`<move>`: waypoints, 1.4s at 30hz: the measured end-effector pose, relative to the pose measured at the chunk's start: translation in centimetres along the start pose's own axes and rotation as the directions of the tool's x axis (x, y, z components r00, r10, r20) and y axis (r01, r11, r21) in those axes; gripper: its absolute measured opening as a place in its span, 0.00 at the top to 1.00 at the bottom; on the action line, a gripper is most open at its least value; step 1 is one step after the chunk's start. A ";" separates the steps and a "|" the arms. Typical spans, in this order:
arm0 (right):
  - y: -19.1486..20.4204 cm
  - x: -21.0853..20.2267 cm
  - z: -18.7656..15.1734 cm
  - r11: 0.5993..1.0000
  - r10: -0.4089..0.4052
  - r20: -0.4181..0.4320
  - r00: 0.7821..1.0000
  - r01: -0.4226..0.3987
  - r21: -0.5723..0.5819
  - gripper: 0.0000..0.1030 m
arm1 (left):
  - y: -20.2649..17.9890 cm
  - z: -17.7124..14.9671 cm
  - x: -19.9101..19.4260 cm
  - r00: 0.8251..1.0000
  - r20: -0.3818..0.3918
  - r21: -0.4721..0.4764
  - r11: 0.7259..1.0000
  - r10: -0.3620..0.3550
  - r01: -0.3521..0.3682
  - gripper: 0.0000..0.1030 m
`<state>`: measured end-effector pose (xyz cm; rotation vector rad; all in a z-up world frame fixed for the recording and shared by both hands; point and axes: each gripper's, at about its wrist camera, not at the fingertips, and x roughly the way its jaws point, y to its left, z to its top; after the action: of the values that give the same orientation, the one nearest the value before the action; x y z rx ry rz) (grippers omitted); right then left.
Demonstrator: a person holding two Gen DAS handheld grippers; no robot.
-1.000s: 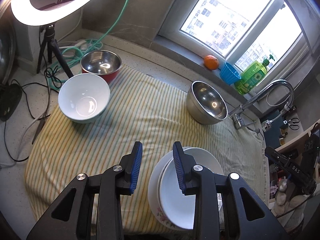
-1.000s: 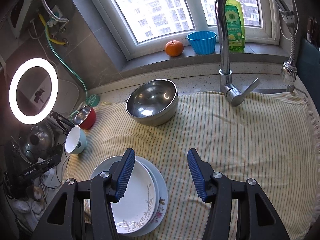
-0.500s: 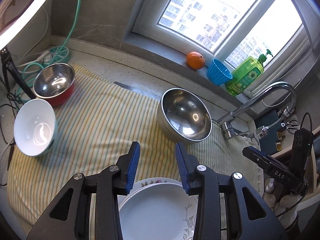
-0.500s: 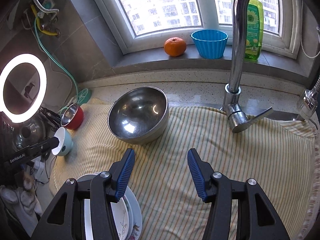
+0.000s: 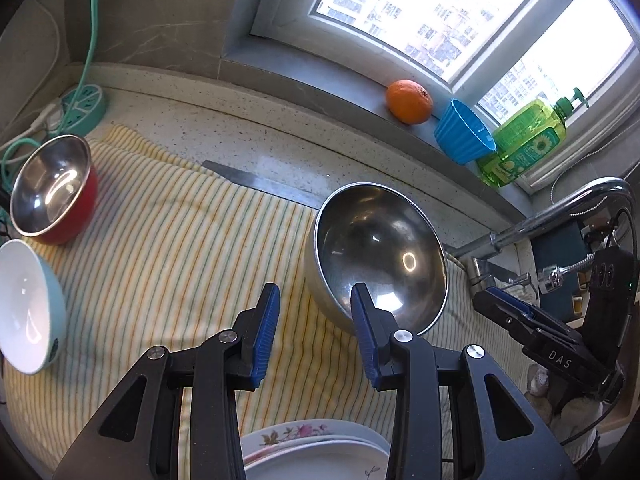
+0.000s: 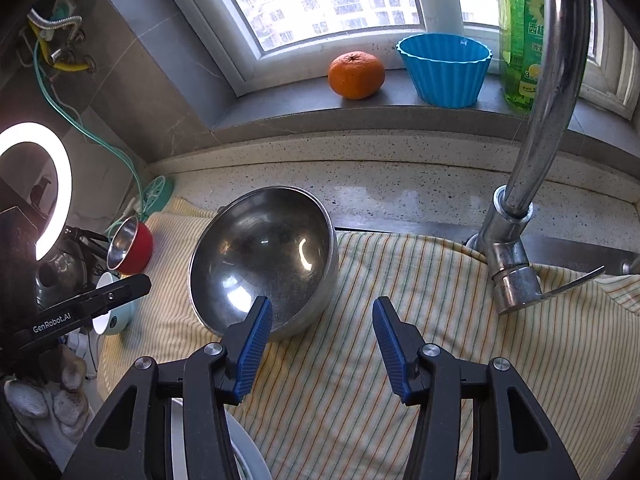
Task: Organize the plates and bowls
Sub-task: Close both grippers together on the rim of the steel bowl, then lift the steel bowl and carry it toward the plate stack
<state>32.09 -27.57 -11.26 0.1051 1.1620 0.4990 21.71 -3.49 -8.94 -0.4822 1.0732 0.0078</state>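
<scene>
On the striped worktop cloth (image 5: 168,248), a steel bowl (image 5: 380,256) at one o'clock; left gripper (image 5: 316,332) narrow and empty, right gripper (image 6: 322,344) closing, empty.

Home kitchen: speckled stone worktop (image 6: 400,184), chrome tap (image 6: 516,216) at 3 o'clock, dish soap (image 5: 524,144) and orange (image 6: 356,74) on windowsill (image 6: 300,114).
</scene>
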 end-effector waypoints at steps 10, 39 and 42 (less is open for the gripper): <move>-1.6 3.8 2.0 0.997 0.050 -0.087 0.995 -0.045 0.061 0.66 | -0.2 1.5 3.5 0.998 -0.059 -0.013 1.000 0.011 -0.012 0.66; 0.8 5.2 1.7 0.997 -0.037 -0.129 0.991 0.044 0.057 0.89 | 0.6 2.0 4.9 0.993 -0.115 0.057 0.998 -0.027 0.034 0.90; 1.3 4.7 1.4 0.997 -0.039 -0.125 0.991 0.047 0.056 0.89 | 0.7 1.7 4.3 0.993 -0.116 0.059 0.998 -0.032 0.039 0.90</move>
<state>34.32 -24.14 -14.28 0.1010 1.2983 0.4378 25.09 -3.16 -12.14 -0.4509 1.1742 -0.0846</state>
